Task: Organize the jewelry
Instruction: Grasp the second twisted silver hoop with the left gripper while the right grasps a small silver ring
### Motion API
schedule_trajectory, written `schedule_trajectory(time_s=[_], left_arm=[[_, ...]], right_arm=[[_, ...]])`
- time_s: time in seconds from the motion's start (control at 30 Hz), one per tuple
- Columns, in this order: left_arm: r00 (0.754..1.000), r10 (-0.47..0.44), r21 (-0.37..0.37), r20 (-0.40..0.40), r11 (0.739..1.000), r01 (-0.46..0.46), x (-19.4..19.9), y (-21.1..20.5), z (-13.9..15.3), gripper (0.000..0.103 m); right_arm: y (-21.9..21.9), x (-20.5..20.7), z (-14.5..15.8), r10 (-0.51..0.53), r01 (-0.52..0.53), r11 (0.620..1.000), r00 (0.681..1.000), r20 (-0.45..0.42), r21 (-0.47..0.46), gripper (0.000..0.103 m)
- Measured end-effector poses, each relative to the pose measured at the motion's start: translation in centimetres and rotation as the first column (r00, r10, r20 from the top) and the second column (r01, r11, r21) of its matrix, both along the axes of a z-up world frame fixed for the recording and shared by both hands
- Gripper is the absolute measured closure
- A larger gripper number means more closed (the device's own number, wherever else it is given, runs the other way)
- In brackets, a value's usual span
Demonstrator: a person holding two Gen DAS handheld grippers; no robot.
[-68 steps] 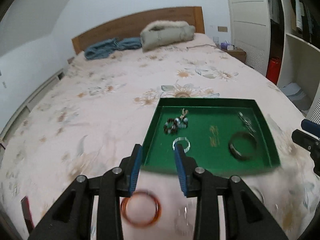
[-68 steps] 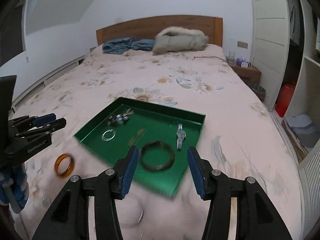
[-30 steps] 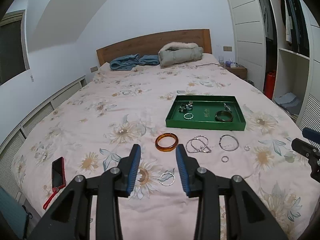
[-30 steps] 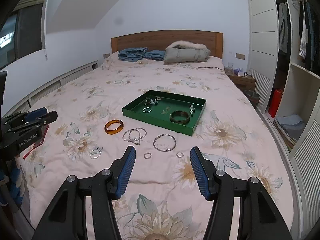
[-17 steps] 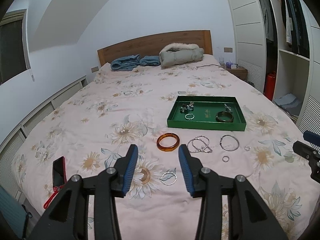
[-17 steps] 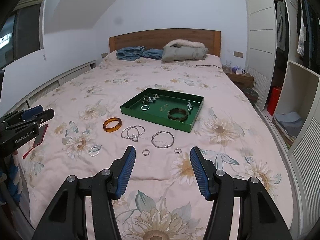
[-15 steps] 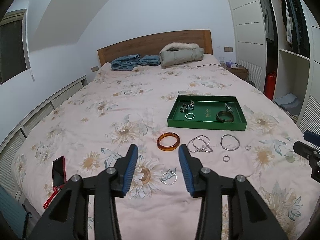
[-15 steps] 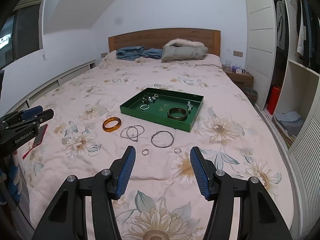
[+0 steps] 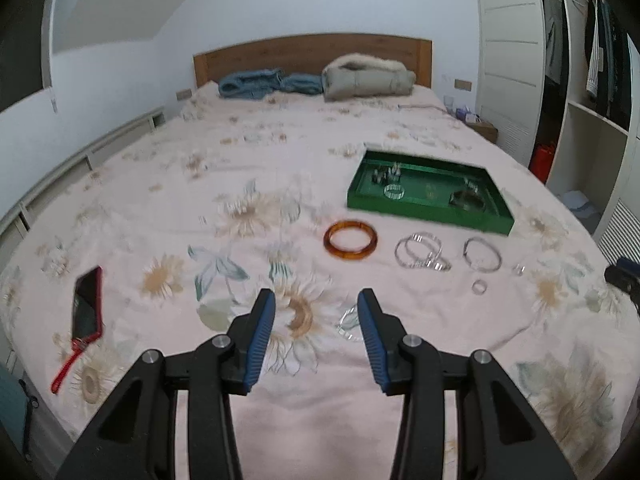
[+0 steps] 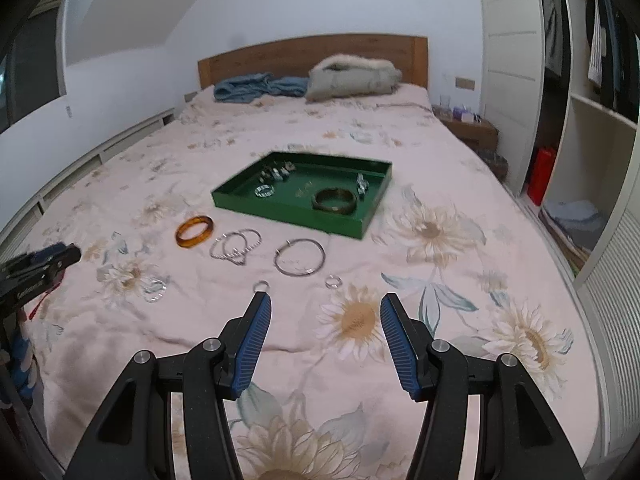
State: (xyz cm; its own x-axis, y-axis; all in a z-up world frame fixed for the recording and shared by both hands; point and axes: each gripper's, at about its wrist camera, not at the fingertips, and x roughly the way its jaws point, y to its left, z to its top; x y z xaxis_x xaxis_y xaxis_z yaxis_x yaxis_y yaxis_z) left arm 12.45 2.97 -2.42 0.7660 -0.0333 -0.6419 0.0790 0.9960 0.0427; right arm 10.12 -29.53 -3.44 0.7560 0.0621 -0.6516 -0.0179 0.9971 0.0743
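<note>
Beside the tray [image 10: 362,227] on its near side lie an amber bangle [image 10: 194,231] and silver bracelets [image 10: 237,249]. Both grippers [image 9: 316,304] [image 10: 323,307] hang spread and empty; a blurred, perhaps clear ring [image 9: 349,325] sits nearest.

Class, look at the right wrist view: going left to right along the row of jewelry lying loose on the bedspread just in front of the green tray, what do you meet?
amber bangle → beaded silver bracelets → thin silver bangle

A floral-covered bed [image 10: 420,208] with wooden headboard [image 10: 312,54] at twelve o'clock was flanked by white wardrobes [image 10: 516,80] at three o'clock.
</note>
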Motion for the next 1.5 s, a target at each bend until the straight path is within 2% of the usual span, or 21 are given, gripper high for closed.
schedule_trajectory(time_s=[0.17, 0.3, 0.43, 0.67, 0.83, 1.03, 1.13, 1.2, 1.37, 1.5], left_arm=[[0.994, -0.062, -0.062, -0.089, 0.996, 0.057, 1.6, 0.7, -3.4, 0.060], [0.976, -0.152, -0.116, -0.156, 0.984, 0.135, 3.3, -0.6, -6.3, 0.060], [0.965, -0.176, -0.120, -0.193, 0.981, 0.155, 5.2, -1.9, -8.2, 0.060], [0.960, -0.172, -0.063, -0.221, 0.985, 0.162, 7.8, -3.7, -10.9, 0.060], [0.958, -0.180, -0.058, -0.223, 0.983, 0.172, 8.4, -4.0, -11.5, 0.060], [0.958, -0.192, -0.111, -0.213, 0.979, 0.171, 8.9, -3.4, -11.9, 0.063], [0.959, -0.197, -0.109, -0.202, 0.978, 0.178, 8.7, -3.4, -11.9, 0.064], [0.960, -0.198, -0.107, -0.198, 0.978, 0.180, 8.6, -3.4, -11.8, 0.064], [0.963, -0.194, -0.098, -0.188, 0.979, 0.178, 8.0, -3.5, -11.4, 0.064], [0.967, -0.189, -0.122, -0.171, 0.978, 0.170, 7.4, -2.9, -10.5, 0.065]], right_arm=[[-0.5, 2.3, -3.0, -0.004, 0.005, 1.000, 0.998, -0.056, 0.021, 0.047], [-0.5, 4.2, -5.3, 0.003, 0.000, 1.000, 0.996, -0.093, 0.028, 0.047], [-0.5, 5.9, -6.9, 0.012, -0.009, 1.000, 0.993, -0.114, 0.027, 0.047], [-0.6, 9.3, -8.9, 0.028, -0.025, 1.000, 0.991, -0.135, 0.018, 0.047], [0.0, 11.7, -10.2, 0.052, -0.051, 0.999, 0.988, -0.148, 0.013, 0.049], [0.3, 13.7, -11.4, 0.053, -0.056, 0.998, 0.985, -0.164, -0.010, 0.058], [0.5, 14.1, -11.9, 0.059, -0.064, 0.998, 0.983, -0.173, -0.025, 0.068], [0.5, 14.0, -11.8, 0.069, -0.074, 0.997, 0.983, -0.172, -0.021, 0.083], [0.5, 12.8, -11.2, 0.066, -0.069, 0.998, 0.986, -0.154, -0.011, 0.083], [0.5, 11.1, -10.4, 0.064, -0.064, 0.998, 0.988, -0.138, 0.000, 0.083]])
